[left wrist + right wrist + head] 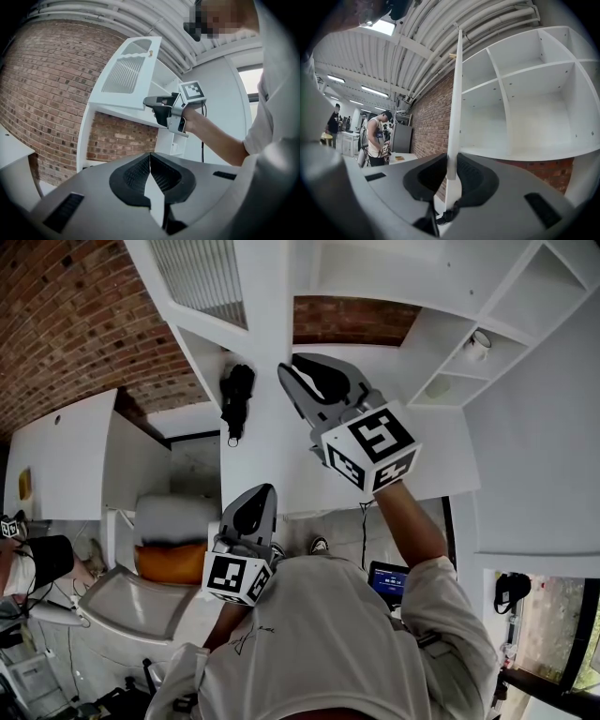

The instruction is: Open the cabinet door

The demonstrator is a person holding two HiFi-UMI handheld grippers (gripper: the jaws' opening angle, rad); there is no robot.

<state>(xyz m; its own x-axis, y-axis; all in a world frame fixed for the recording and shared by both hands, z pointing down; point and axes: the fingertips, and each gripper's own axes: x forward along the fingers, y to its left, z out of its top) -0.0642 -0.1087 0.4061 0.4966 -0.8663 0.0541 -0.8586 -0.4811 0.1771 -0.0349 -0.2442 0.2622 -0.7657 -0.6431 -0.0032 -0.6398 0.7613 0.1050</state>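
One cabinet door [457, 93]: standing tall, edge-on.
Right gripper [451, 165]: pinching the door's edge.
Left gripper [150, 161]: closed, empty, hanging below the door.

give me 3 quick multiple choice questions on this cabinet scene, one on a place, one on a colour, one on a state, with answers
1. What sits between the jaws of the right gripper?
A. the edge of the door
B. a shelf board
C. nothing

2. What colour is the wall behind the cabinet?
A. green
B. red brick
C. grey

3. How is the left gripper?
A. open wide
B. shut on the door
C. shut and empty

Answers:
1 A, the right gripper view shows the thin white edge pinched between its jaws.
2 B, red brick shows beside and below the white cabinet.
3 C, its jaws meet with nothing between them.
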